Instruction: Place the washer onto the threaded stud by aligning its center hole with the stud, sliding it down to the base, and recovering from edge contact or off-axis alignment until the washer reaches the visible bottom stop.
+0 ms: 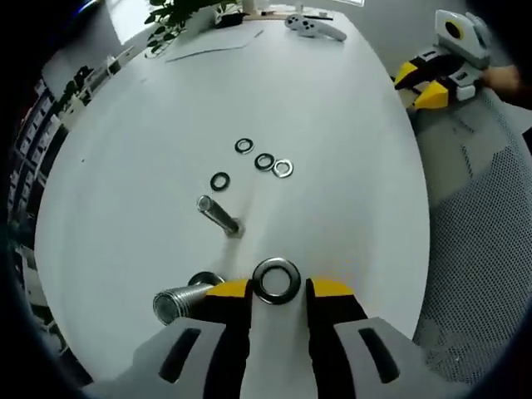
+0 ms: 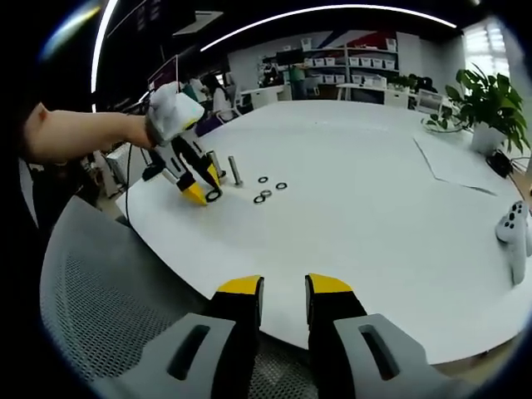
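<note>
My left gripper point(image 1: 278, 289) is shut on a steel washer point(image 1: 277, 281), gripping it by its rim between the yellow tips. A threaded stud point(image 1: 179, 301) leans out to the left of the left jaw, close beside the washer but not through its hole. A second, smoother stud point(image 1: 218, 214) stands further out on the white table point(image 1: 349, 133). In the right gripper view a gloved hand holds the left gripper point(image 2: 206, 189) with the washer point(image 2: 214, 195) next to the two studs point(image 2: 235, 170). My right gripper point(image 2: 283, 291) is open over the table's near edge, holding nothing.
Several loose washers point(image 1: 264, 161) lie beyond the studs. A game controller point(image 2: 515, 233), a sheet of paper point(image 2: 465, 170) and a potted plant point(image 2: 486, 108) sit towards the far side. A mesh chair point(image 2: 108, 283) stands off the table's edge. The right gripper point(image 1: 422, 85) hovers there.
</note>
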